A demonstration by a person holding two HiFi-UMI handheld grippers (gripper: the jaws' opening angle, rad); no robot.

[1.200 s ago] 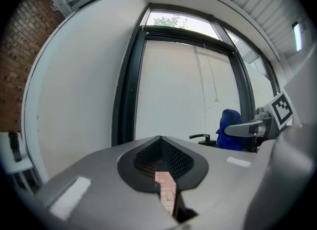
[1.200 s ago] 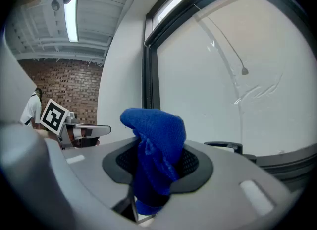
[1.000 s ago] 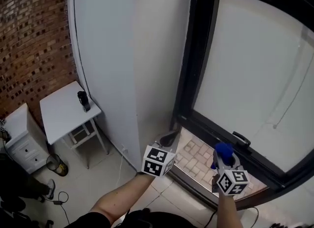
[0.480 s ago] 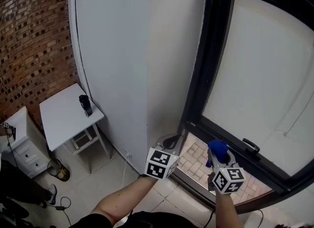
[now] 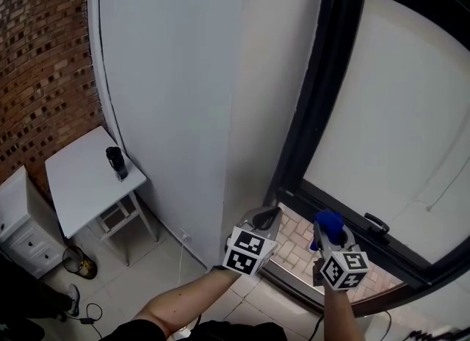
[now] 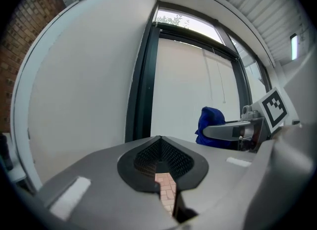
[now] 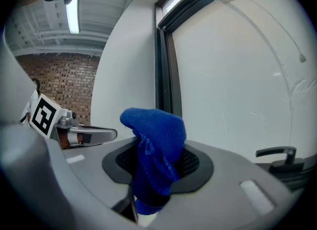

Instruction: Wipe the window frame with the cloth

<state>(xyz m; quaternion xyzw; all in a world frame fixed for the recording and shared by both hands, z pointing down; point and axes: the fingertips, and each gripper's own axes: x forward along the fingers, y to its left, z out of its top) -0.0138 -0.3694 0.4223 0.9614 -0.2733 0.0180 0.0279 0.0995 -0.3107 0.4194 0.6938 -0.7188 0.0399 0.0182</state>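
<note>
A blue cloth (image 5: 327,227) (image 7: 153,149) is bunched between the jaws of my right gripper (image 5: 329,234) (image 7: 151,174), which is shut on it, low in the head view in front of the window. The black window frame (image 5: 323,112) (image 7: 164,70) (image 6: 141,85) runs up just right of the white wall and along the sill, with a black handle (image 5: 376,223) (image 7: 277,153) on the bottom rail. My left gripper (image 5: 266,219) (image 6: 161,162) is shut and holds nothing, a little left of the right one. The cloth (image 6: 210,125) also shows in the left gripper view.
A white wall panel (image 5: 176,97) stands left of the frame. A small white table (image 5: 84,181) with a dark bottle (image 5: 114,162) sits at lower left, next to a brick wall (image 5: 37,60). A white drawer unit (image 5: 18,222) is at the far left. Brick paving (image 5: 301,244) lies under the window.
The view has shifted so the frame and the table sit further left. Both grippers have stayed low and drifted slightly right, the cloth still held in the right one.
</note>
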